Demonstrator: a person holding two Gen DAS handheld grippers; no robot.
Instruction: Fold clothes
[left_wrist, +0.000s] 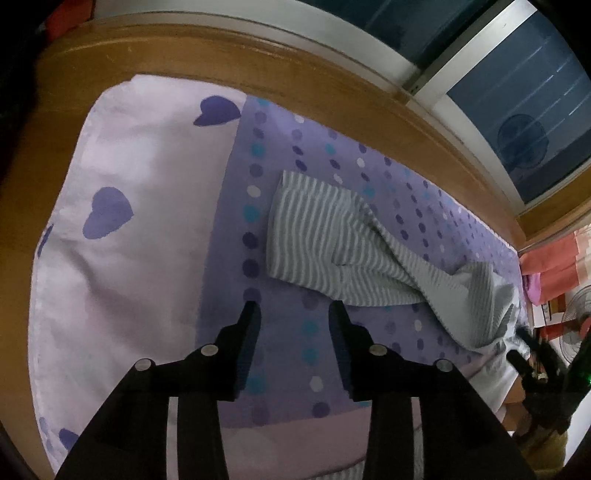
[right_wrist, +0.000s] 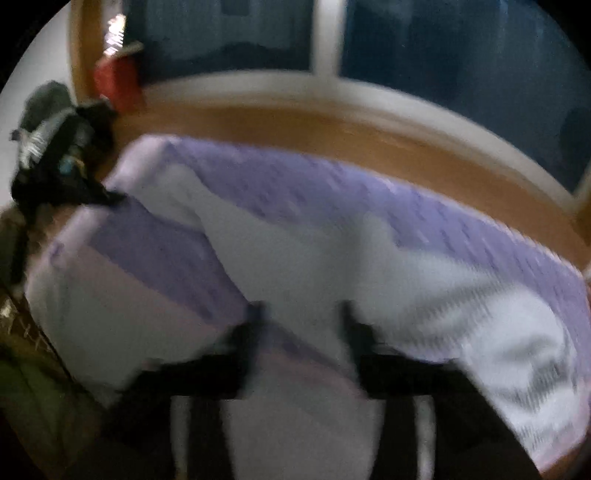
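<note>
The left gripper hovers over the purple dotted bedsheet, its jaws spread wide with nothing between them. Just beyond its tips the grey-and-white striped garment lies rumpled, trailing off to the right. A heart-print pillow lies on the left. The right gripper also stands open; through the blur, cloth shows between its fingers, but contact cannot be told.

Dim indoor light is falling evenly; the window is showing dark. The right wrist view is smearing with motion blur; fisheye edges are bending and darkening.
</note>
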